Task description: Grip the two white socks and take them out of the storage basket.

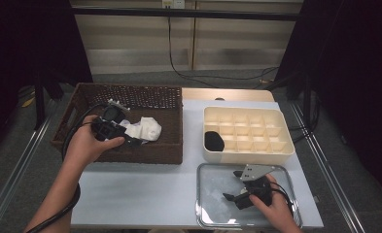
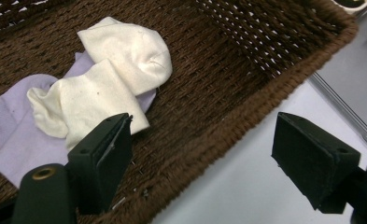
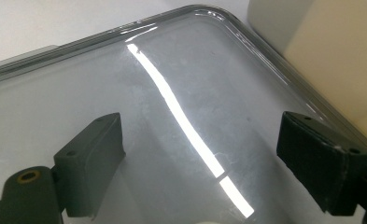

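A pair of cream socks [image 1: 147, 128] [image 2: 111, 79] lies on a lavender cloth [image 2: 17, 144] inside a brown wicker basket [image 1: 145, 158] [image 2: 265, 93] at the left. My left gripper [image 1: 130, 137] [image 2: 202, 126] hovers open over the basket's near rim. One of its jaws is beside the socks and the other is over the table outside the basket. My right gripper [image 1: 231, 185] [image 3: 200, 121] is open and holds nothing, low over a shiny metal tray [image 1: 213, 204] [image 3: 172, 70] at the front right.
A cream divided organizer box [image 1: 249, 151] [image 3: 340, 56] stands just behind the tray, with a black rounded item [image 1: 214, 141] in its near left compartment. Cables trail from both grippers. The table's front edge is close behind the hands.
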